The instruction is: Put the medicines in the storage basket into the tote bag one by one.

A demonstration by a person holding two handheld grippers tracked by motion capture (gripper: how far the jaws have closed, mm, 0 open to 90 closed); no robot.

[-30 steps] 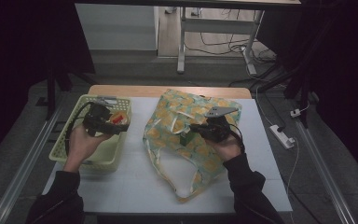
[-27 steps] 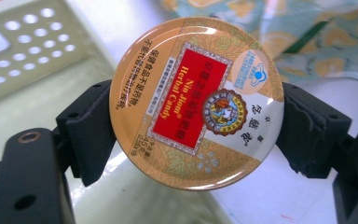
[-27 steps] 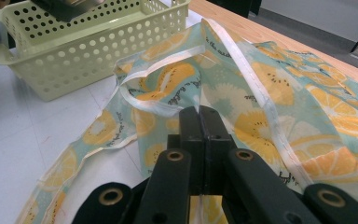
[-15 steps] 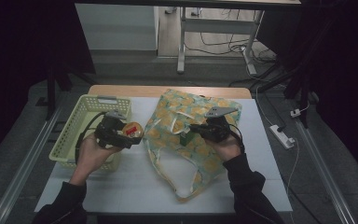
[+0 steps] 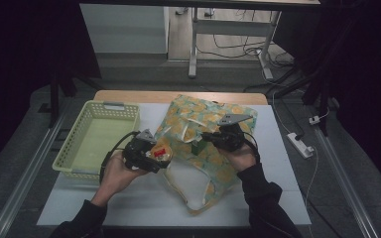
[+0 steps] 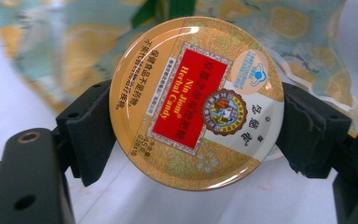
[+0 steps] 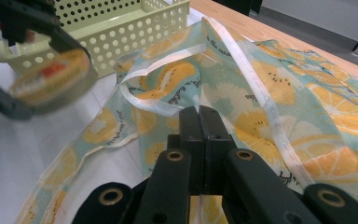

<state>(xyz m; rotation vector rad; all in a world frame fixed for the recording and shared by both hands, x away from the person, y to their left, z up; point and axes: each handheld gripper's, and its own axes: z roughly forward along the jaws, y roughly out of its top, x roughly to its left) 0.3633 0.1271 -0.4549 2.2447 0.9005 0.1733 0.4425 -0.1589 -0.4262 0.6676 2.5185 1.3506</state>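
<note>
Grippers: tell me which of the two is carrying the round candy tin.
The left gripper: its fingers clamp the candy tin by its rim. The right gripper pinches the fruit-print bag.

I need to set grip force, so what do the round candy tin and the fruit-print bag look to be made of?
The candy tin looks like glossy printed metal: light glints off its smooth lid. The fruit-print bag looks like thin, soft plastic film, partly see-through, with creases and pale seamed edges; coated fabric is possible.

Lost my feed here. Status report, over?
Left gripper shut on candy tin, beside the bag mouth. Right gripper shut on bag edge, lifting it. Path looks unobstructed.
</note>
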